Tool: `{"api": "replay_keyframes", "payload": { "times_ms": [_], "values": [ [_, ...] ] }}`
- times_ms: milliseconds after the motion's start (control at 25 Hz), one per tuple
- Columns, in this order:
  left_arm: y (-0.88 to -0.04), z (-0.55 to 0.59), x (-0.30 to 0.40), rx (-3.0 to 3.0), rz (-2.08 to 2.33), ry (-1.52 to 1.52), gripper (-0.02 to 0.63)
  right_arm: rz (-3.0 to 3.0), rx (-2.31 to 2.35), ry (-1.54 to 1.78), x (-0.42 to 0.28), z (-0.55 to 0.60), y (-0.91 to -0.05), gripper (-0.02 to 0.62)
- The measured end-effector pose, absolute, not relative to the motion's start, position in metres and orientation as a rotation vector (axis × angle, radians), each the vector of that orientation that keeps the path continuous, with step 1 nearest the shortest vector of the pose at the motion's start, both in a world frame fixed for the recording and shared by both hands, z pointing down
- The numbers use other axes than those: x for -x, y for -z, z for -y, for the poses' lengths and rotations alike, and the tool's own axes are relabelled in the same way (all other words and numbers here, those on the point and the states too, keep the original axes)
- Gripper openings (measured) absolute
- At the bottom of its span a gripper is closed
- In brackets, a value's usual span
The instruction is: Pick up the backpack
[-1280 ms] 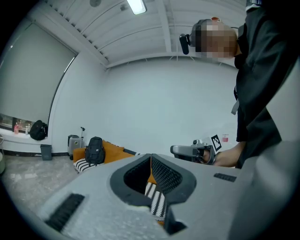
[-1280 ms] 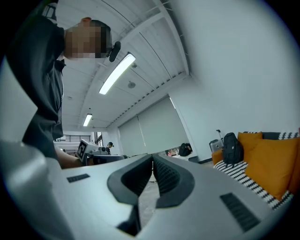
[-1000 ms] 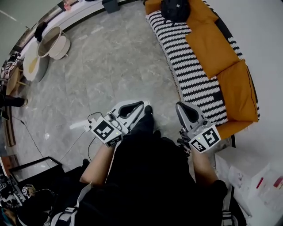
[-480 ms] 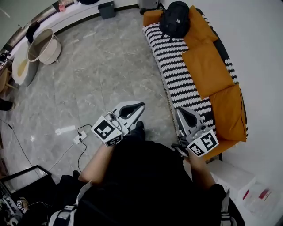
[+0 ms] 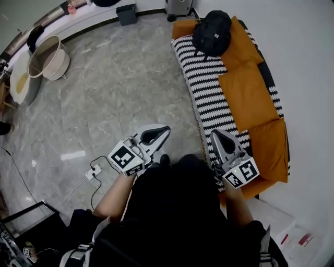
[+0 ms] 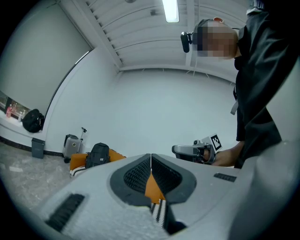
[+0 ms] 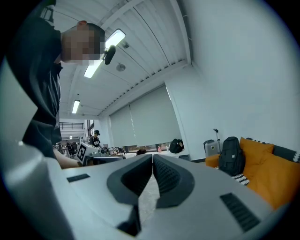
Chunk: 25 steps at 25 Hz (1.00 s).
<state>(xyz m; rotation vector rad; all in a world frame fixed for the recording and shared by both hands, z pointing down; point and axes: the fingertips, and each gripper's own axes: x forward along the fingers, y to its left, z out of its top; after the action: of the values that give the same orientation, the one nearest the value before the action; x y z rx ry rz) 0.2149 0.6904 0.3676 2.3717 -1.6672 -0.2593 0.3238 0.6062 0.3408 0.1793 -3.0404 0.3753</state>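
A black backpack stands upright at the far end of a sofa with a black-and-white striped seat and orange cushions. It shows small in the left gripper view and in the right gripper view. My left gripper is held level over the grey floor, shut with nothing in it. My right gripper hovers by the near end of the sofa's seat, also shut and empty. Both are far from the backpack.
A grey suitcase stands past the sofa's far end beside a dark bin. Round baskets sit at the far left. A white power strip and cable lie on the floor near my left gripper. A white wall runs behind the sofa.
Both grippers and the person have moved forward along the sofa. The backpack now sits lower and larger in the head view. The jaws stayed shut.
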Motion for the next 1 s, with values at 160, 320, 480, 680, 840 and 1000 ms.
{"api": "replay_keyframes", "payload": {
  "times_ms": [160, 320, 480, 680, 840, 1000],
  "values": [
    [-0.379, -0.667, -0.196, -2.344, 1.666, 0.281, 0.023, 3.028, -0.161, -0.377, -0.299, -0.58, -0.346, 0.028],
    [-0.384, -0.635, -0.171, -2.325, 1.682, 0.276, 0.023, 3.032, -0.126, -0.385, -0.27, -0.547, -0.351, 0.028],
    [-0.381, -0.596, -0.143, -2.306, 1.717, 0.245, 0.023, 3.054, -0.104, -0.413, -0.239, -0.5, -0.353, 0.028],
    [-0.368, -0.54, -0.1, -2.288, 1.758, 0.197, 0.024, 3.089, -0.044, -0.399, -0.193, -0.436, -0.338, 0.028],
    [-0.356, -0.484, -0.066, -2.291, 1.795, 0.197, 0.023, 3.106, -0.029, -0.401, -0.162, -0.377, -0.335, 0.028],
    [-0.357, -0.428, -0.05, -2.313, 1.783, 0.17, 0.023, 3.131, -0.034, -0.408, -0.14, -0.323, -0.338, 0.028]
  ]
}}
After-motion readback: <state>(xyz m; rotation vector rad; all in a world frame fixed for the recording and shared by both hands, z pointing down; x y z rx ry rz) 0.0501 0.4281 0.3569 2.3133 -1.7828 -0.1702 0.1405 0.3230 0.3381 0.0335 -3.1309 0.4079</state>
